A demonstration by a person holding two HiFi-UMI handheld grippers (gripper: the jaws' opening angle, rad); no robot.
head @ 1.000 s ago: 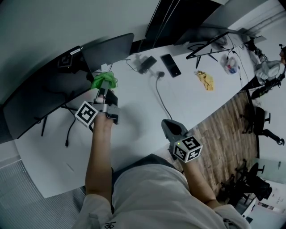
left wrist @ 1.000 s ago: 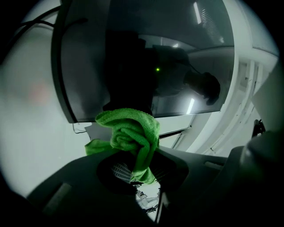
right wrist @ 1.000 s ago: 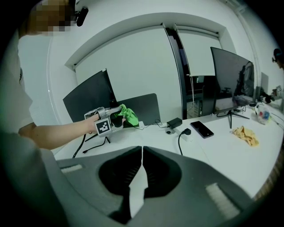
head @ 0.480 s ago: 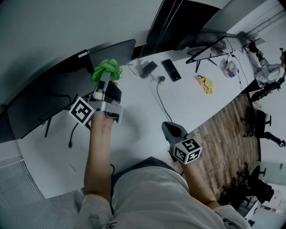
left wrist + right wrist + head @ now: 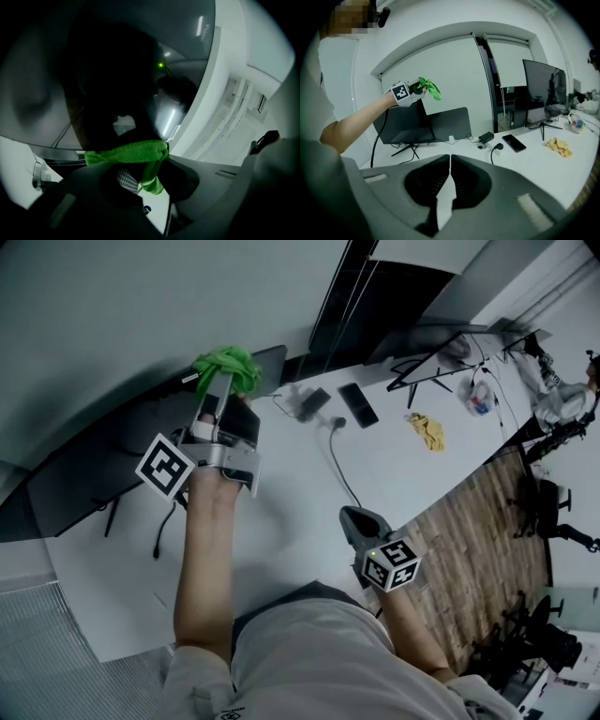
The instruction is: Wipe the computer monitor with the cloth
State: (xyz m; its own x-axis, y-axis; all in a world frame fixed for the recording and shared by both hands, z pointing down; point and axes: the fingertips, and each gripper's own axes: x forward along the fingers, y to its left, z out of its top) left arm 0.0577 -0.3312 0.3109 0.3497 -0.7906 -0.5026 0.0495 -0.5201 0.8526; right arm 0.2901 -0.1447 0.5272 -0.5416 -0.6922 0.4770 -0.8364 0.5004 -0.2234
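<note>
My left claw (image 5: 218,395) sits in the upper left of the head view, its jaws clamped on the green cloth (image 5: 228,367); in the left gripper view the cloth (image 5: 126,152) lies as a folded band across the jaw tips, with a tail hanging down between them; the dark screen of the monitor (image 5: 93,70) fills most of that frame behind it, reflecting ceiling lights; I can't tell whether the cloth touches the glass. In the right gripper view the left claw (image 5: 419,89) and cloth (image 5: 430,89) show in the upper left, above the top edge of the monitor (image 5: 422,124), which stands on the white table (image 5: 534,164). In the head view the monitor (image 5: 94,465) runs across the left of the frame, with the cloth at its upper edge.

My right claw (image 5: 361,521) is low in the centre of the head view, near the table (image 5: 281,493) edge and well apart from the monitor; its own view shows the jaws (image 5: 450,161) brought together with nothing between them. Toward the right of that frame lie a phone (image 5: 514,142) and a yellow rag (image 5: 559,146); a cable (image 5: 339,460) runs down the middle of the table in the head view.
</note>
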